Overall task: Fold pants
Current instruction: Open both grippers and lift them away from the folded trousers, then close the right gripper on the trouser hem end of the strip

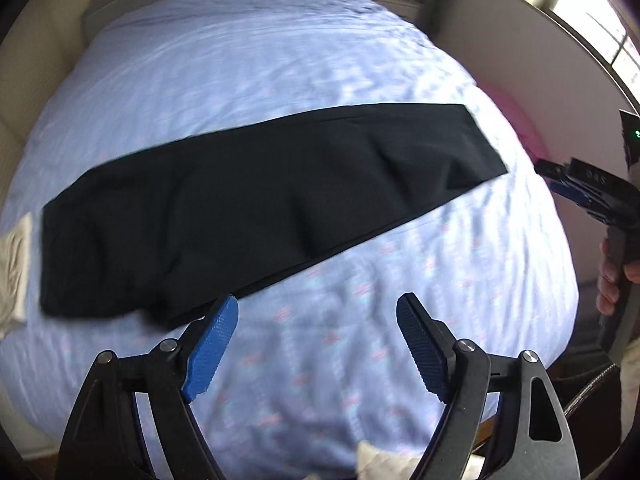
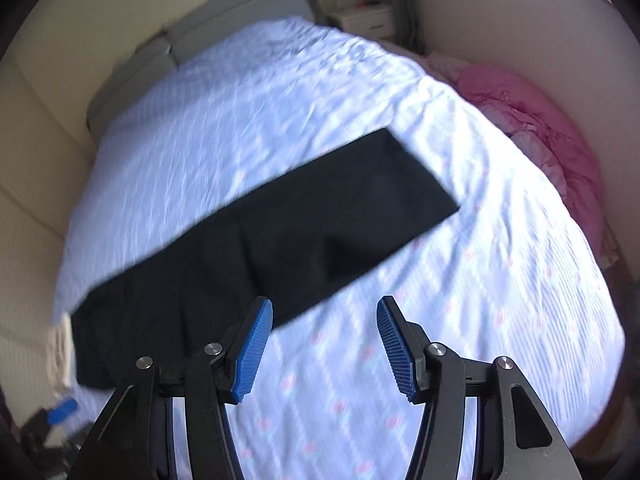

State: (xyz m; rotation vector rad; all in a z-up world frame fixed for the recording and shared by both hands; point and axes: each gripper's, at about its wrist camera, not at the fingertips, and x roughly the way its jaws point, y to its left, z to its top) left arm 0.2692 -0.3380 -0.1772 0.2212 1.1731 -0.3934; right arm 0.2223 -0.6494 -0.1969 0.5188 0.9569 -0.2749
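Two tools are seen above a bed, both with blue pads spread apart and nothing held between them. The left tool is held just beside the near edge of the black pants, which are laid flat and slanted across the pale blue sheet (waist end at left). The right tool is held over the pants' lower edge.

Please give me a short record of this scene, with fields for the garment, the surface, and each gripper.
garment: black pants, lying flat as one long strip, legs stacked
surface: bed with light blue sheet
left gripper: open, empty, above the sheet near the pants' edge
right gripper: open, empty, above the sheet
beside bed: pink bedding
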